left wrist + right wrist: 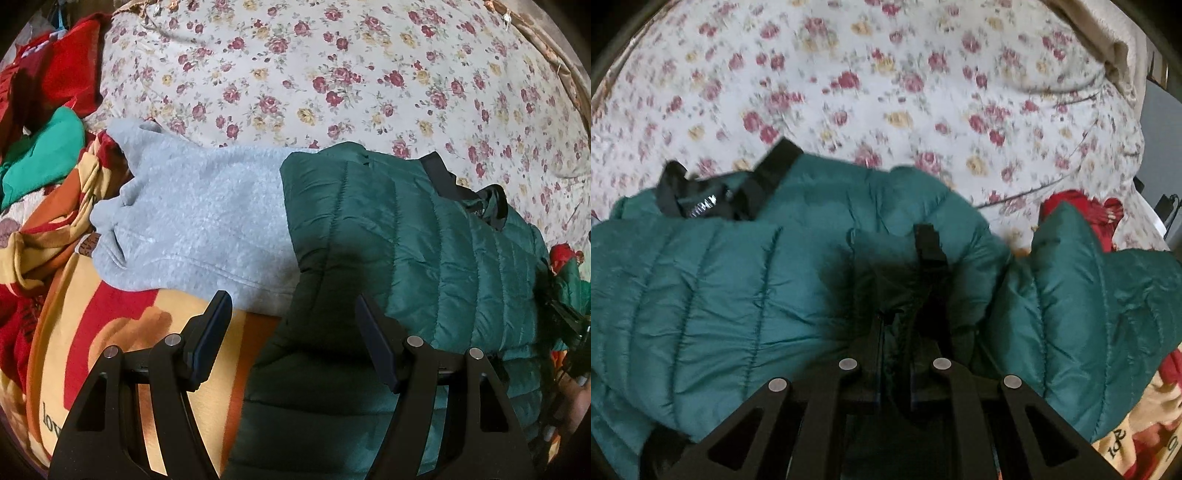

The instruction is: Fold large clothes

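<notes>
Green puffy jacket (424, 236) lies on the bed, on the flowery sheet (332, 74), and its left part rests on top of a gray fleece top (199, 221). I think a few things could go wrong. The jacket is thick and slippery, so a folded part may spring back or slide out of the pinch. The gray top could also get dragged along, because the jacket sits on it. The right claw (908, 314) is pressed together and pinches a fold of the jacket near a black strap (929, 243). The left claw (291, 339) is spread apart and holds nothing; it hangs over the near edge of the jacket and the striped blanket (110, 325). One pinch alone may leave the fold crooked.
</notes>
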A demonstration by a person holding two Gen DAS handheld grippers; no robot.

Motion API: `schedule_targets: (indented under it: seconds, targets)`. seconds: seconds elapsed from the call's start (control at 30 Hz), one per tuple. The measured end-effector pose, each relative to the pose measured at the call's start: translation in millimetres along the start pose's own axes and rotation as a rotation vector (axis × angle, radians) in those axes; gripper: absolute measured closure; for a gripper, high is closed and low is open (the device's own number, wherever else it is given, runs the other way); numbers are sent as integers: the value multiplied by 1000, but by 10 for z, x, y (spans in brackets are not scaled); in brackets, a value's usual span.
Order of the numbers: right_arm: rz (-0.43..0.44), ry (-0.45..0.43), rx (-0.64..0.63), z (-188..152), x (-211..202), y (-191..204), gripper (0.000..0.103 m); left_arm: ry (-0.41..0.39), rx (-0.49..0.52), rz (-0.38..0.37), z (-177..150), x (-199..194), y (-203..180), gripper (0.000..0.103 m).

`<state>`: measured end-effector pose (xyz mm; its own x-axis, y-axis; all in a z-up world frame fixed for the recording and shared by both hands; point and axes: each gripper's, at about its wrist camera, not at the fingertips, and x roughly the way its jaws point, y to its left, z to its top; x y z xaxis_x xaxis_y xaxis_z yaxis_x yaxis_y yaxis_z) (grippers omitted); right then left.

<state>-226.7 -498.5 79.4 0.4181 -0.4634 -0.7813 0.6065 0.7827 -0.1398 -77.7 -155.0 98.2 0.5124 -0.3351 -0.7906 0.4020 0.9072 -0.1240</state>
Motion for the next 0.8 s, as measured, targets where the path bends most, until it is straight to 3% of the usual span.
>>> schedule_targets:
  seconds: [0.13, 0.17, 0.2, 0.27, 0.4, 0.5, 0.67, 0.8]
  targets:
    - [72, -1, 12, 22, -143, -37, 93, -10, 1, -15, 47, -7, -67, 34]
    - [79, -1, 18, 24, -217, -46, 83, -16, -1, -20, 60, -11, -88, 34]
    - [92, -7, 30, 30, -285, -54, 64, -20, -2, -28, 81, -4, -120, 34]
    - [147, -55, 68, 44, -480, -59, 46, -21, -3, -40, 121, 10, -173, 34]
    - [265, -112, 37, 133, -720, 190, 45, -41, -4, -48, 212, 47, -325, 34]
    - [373, -47, -34, 182, -560, 510, 45, -49, 15, -51, 261, 139, -465, 34]
    - [347, 20, -95, 116, -70, 846, 45, -11, 39, -14, 262, 446, -617, 34]
    - [357, 9, -73, 163, 114, 871, 45, -8, 53, 4, 222, 565, -651, 27]
